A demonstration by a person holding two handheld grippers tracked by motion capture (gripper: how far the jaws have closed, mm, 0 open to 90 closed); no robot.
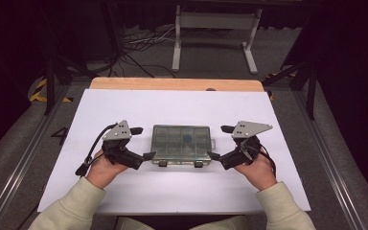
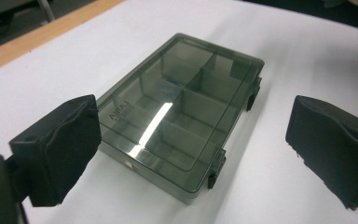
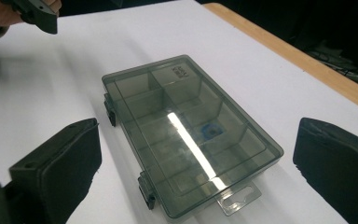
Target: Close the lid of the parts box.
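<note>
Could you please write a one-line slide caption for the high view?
Open left gripper and right gripper flank a closed smoky compartment box on the white table.

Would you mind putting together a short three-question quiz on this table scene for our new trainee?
1. True or false: the smoky clear plastic compartment box has its lid raised.
2. Which choice fits both tools? A) shut on the box B) open, each beside one short end of the box C) resting on its lid
3. Fill in: a small ____ item shows through the lid inside one compartment.

Key
1. False: the lid lies flat, and the two black latches sit along the box's near edge.
2. B: the left tool and the right tool have wide jaws and grip nothing.
3. Blue.
</note>
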